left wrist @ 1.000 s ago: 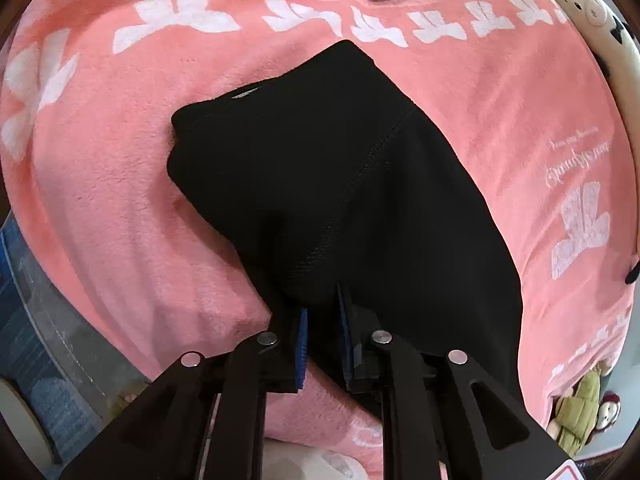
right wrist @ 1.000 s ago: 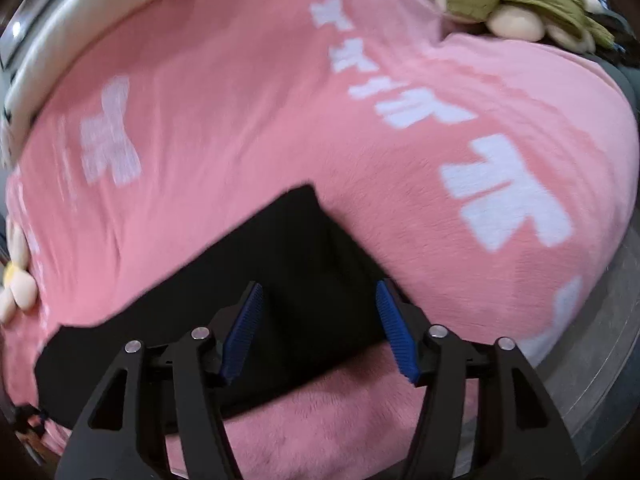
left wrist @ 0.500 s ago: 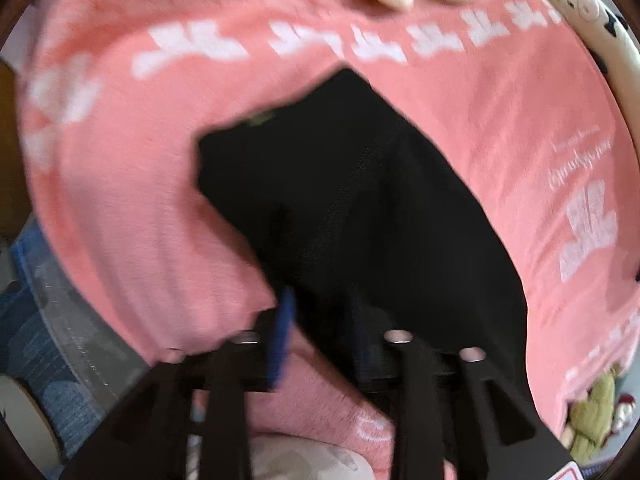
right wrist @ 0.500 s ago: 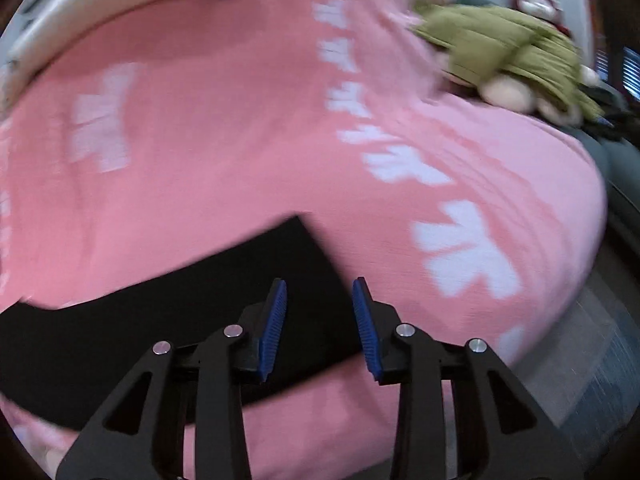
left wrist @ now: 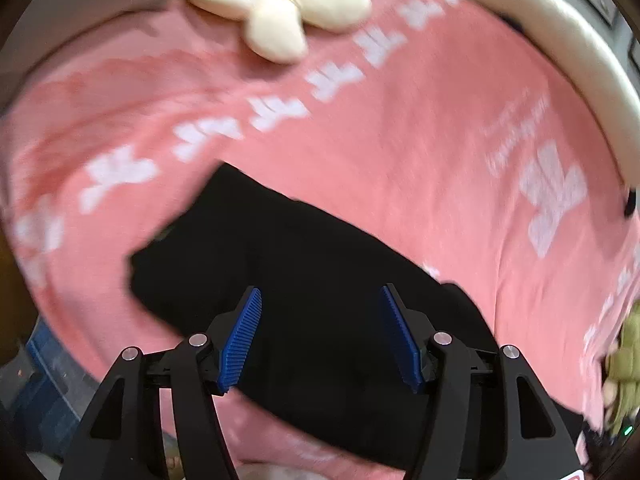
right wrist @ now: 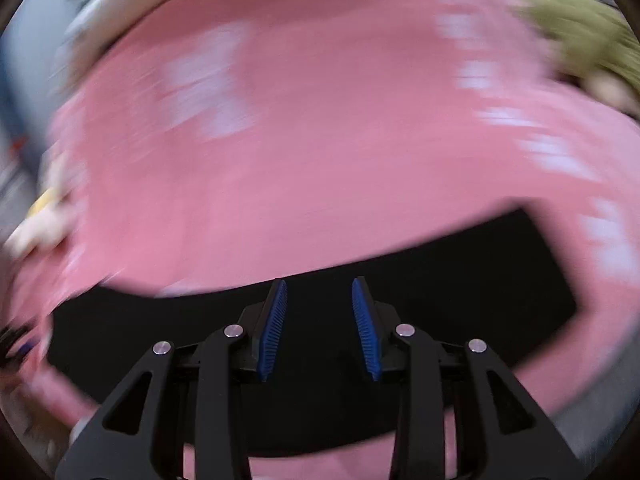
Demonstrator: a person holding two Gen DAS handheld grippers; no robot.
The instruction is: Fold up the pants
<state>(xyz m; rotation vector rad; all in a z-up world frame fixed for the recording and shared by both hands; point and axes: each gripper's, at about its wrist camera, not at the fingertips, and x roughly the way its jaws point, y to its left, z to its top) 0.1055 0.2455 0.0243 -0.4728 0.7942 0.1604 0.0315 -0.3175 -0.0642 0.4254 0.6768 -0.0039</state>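
The black pants (left wrist: 280,248) lie folded lengthwise as a long strip on a pink blanket (left wrist: 400,140) with white bow prints. My left gripper (left wrist: 320,292) hovers above the waist end; its jaws are opening and only air lies between the blue pads. In the right wrist view the pants (right wrist: 460,280) run across the lower picture, their leg end at the right. My right gripper (right wrist: 319,283) hangs over the strip's far edge near its middle, jaws partly apart, pressing on nothing. That view is motion-blurred.
A cream plush toy (left wrist: 276,16) lies at the blanket's far edge. A long white pillow with black marks (left wrist: 560,52) borders the right. A green plush (right wrist: 580,32) sits at a corner. The bed edge and blue floor (left wrist: 52,368) lie at lower left.
The left gripper let go of the pants' near edge, opened wide and rose. The right gripper's jaws narrowed, and it swept sideways from the leg end toward the strip's middle.
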